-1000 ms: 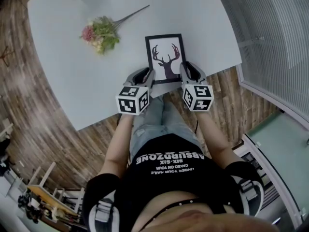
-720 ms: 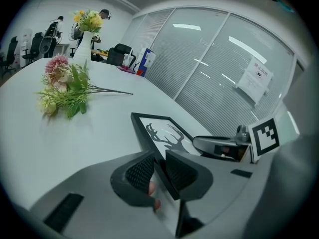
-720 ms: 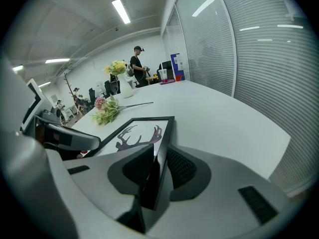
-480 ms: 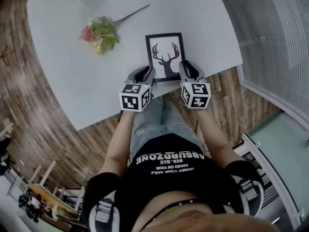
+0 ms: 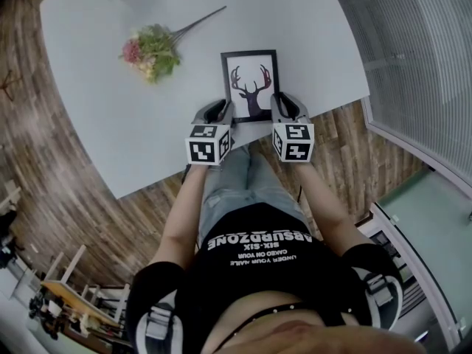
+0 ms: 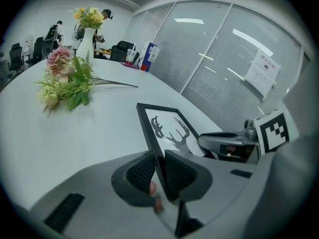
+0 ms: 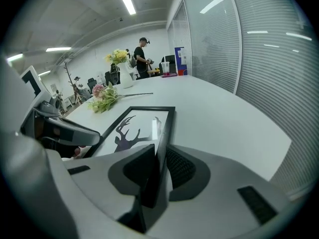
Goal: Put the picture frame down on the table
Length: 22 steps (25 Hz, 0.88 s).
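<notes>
picture frame [image 5: 251, 85] clamped between left gripper [image 5: 221, 113] and right gripper [image 5: 282, 108] jaws

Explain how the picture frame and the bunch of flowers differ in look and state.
The picture frame is a black rectangle with a deer print; the bunch of flowers is loose, pink and green. The frame is clamped by the left claw and right claw at its sides; the flowers lie untouched. Both are over the white table.
</notes>
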Motion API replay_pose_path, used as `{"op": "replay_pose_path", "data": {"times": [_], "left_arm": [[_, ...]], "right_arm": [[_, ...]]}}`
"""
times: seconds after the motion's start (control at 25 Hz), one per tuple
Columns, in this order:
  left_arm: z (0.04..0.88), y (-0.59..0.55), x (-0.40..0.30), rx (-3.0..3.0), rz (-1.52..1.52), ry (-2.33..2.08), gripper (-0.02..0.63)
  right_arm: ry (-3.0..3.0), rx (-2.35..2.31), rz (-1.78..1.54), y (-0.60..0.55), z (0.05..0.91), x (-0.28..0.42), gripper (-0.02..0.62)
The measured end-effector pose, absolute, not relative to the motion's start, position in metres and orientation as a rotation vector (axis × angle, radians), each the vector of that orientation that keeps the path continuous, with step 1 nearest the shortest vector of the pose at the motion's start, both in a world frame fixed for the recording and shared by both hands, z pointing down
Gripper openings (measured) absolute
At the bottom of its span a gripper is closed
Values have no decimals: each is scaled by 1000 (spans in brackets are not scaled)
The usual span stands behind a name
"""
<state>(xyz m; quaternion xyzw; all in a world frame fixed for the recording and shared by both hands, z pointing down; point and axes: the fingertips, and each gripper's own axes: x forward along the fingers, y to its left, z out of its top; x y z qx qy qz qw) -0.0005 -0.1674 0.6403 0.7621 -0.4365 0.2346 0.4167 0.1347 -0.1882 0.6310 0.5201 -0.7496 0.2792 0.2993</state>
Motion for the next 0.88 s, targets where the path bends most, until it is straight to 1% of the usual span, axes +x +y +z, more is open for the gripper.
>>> {"op": "replay_pose_path", "data": {"times": [0.32,0.48,0.52,0.64,0.72,0.88], "left_arm": [[645,-169,2,1936,683,-1129,77],[623,-179,-12,1917,621,-1224,77],[612,-182,-16,1932,598,-1255,76],[576,-186,-22,2009,521,-1285,75],[554,-184,-25,2065,486,-1297,75],[524,-167,-33,2128,437,-1338,20]], "right_arm": [[-1961,1339,635,-191,636,133,91],[-1996,1388,662,-194,616,137,89],[-2012,1403,658,-194,608,137,84],[-2098,1436,620,-194,577,135,27],[-2158,1462,599,-191,556,134,17],[-2261,1523,598,-177,516,133,17]]}}
